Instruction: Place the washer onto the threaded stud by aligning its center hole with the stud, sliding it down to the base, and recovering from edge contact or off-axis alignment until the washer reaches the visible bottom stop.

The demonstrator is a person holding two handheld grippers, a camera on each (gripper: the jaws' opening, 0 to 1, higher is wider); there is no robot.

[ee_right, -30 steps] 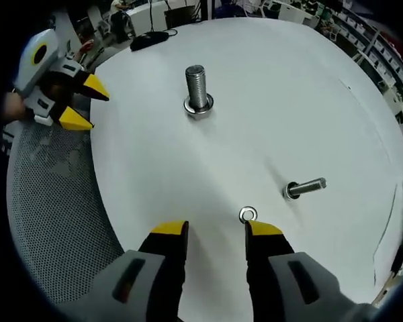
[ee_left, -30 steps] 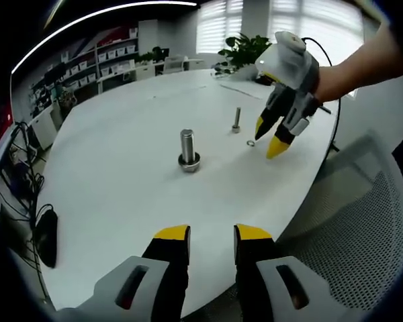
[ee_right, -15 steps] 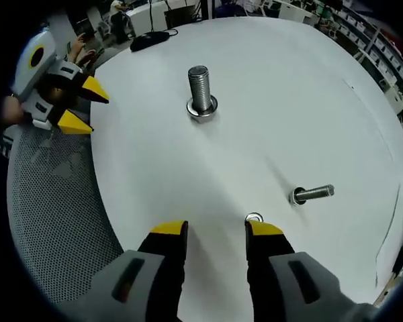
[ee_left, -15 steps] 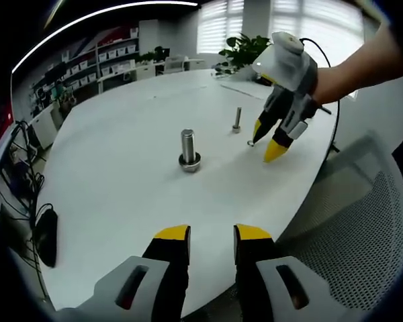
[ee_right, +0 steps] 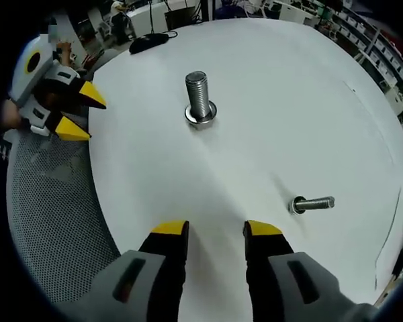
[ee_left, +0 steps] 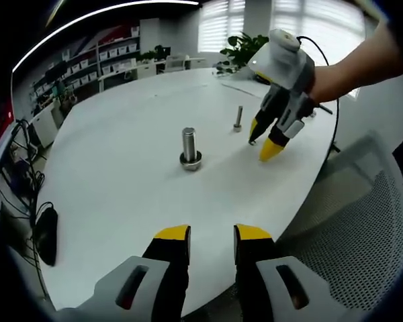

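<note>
No readable writing. My right claw [ee_left: 260, 142] spread, low over the worktop [ee_right: 275, 100]; washer gone from sight since 0.5 s ago. Left claw [ee_left: 211, 233] spread, idle. Stud [ee_right: 198, 97] upright.

Two threaded studs stand on the one white surface [ee_left: 121, 154]: a thick stud [ee_left: 189, 148] with a ring at its base, perhaps a single washer or a flange, and a thinner stud [ee_left: 238, 119] farther off. Two hand-held grippers show: the left hand-held gripper [ee_left: 211, 233] and the right hand-held gripper [ee_left: 262, 139]. One mesh chair [ee_left: 349, 221] sits beside the surface.
</note>
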